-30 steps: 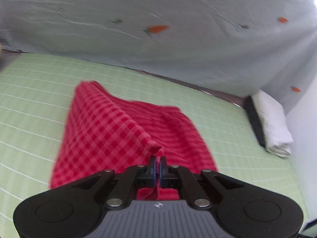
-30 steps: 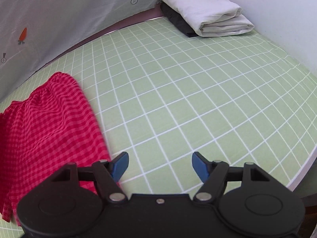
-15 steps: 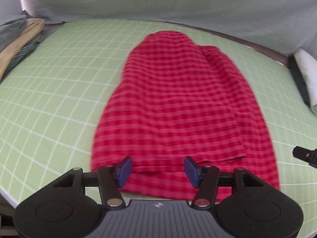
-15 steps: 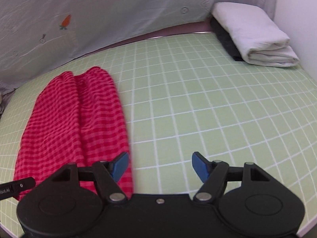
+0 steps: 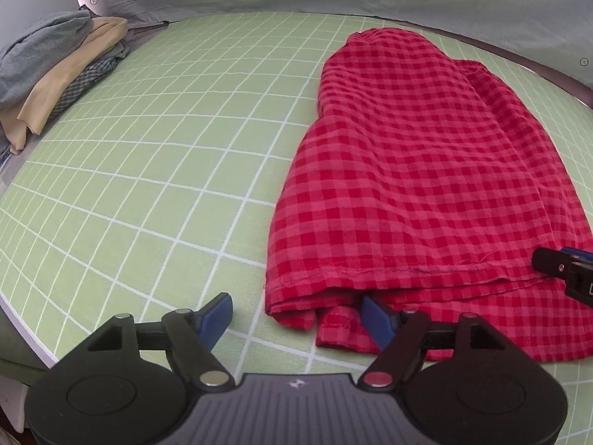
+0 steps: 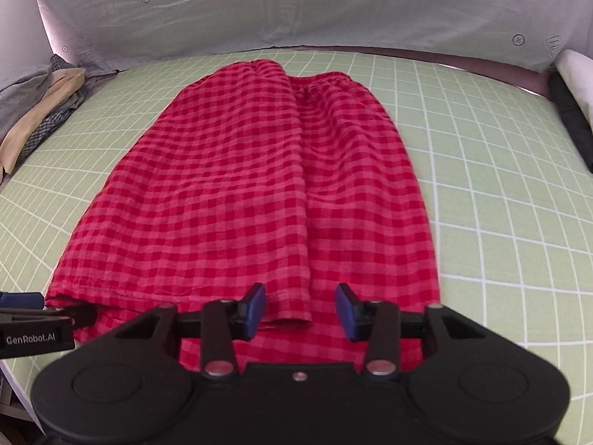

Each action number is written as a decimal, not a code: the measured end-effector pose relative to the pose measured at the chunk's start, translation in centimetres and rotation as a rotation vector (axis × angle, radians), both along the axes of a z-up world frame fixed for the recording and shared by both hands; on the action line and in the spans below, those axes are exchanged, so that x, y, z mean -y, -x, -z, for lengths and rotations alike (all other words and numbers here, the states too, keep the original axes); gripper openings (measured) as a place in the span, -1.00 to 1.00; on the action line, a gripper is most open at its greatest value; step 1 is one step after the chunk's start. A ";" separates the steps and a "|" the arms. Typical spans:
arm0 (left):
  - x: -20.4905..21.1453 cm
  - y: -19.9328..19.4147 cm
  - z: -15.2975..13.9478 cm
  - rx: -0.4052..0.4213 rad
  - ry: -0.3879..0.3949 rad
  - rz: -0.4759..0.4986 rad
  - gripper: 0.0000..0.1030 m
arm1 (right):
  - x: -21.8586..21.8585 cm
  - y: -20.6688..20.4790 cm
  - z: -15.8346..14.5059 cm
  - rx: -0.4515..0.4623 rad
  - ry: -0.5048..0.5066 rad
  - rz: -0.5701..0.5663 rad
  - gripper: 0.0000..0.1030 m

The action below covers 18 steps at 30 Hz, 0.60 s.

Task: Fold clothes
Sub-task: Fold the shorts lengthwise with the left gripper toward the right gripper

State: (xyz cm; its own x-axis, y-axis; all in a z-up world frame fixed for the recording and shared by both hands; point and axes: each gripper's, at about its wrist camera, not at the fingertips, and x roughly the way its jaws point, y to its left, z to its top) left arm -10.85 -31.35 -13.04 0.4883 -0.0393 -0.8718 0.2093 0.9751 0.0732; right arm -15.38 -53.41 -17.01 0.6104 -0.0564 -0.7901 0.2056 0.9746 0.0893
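Tools sit at the red checked skirt (image 6: 244,185)'s hem: left tool (image 5: 296,319) opening wide, right tool (image 6: 300,309) narrowing, neither gripping.

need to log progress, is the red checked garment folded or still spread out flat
Folded once lengthwise. The red checked garment lies on the green grid mat with one layer over another: an upper hem edge ends short of the hem beneath it.

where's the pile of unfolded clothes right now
The pile of unfolded clothes sits at the far left edge of the green grid mat in both wrist views, against the grey backdrop sheet and well left of the red checked garment.
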 end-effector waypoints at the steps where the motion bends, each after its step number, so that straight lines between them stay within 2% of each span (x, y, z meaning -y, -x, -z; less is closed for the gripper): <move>1: -0.1 0.1 0.0 -0.001 -0.002 0.001 0.51 | -0.1 -0.1 0.1 -0.005 -0.005 -0.007 -0.62; 2: -0.1 0.2 0.0 -0.002 -0.003 0.002 0.54 | -0.1 -0.2 0.2 -0.006 -0.009 -0.011 -0.85; 4: -0.5 0.4 0.1 -0.002 -0.008 -0.002 0.60 | 0.1 0.0 -0.2 0.003 -0.014 -0.006 -0.97; 12: -1.9 0.7 0.3 0.004 0.006 -0.019 0.72 | 3.4 3.8 -4.2 0.068 -0.062 0.169 -0.97; 15: -1.9 0.7 0.4 0.006 0.009 -0.032 0.75 | 4.2 5.9 -5.1 0.055 -0.052 0.217 -0.97; 18: -2.0 0.5 0.5 0.003 0.012 -0.040 0.78 | 4.3 8.1 -4.7 0.007 -0.014 0.239 -0.97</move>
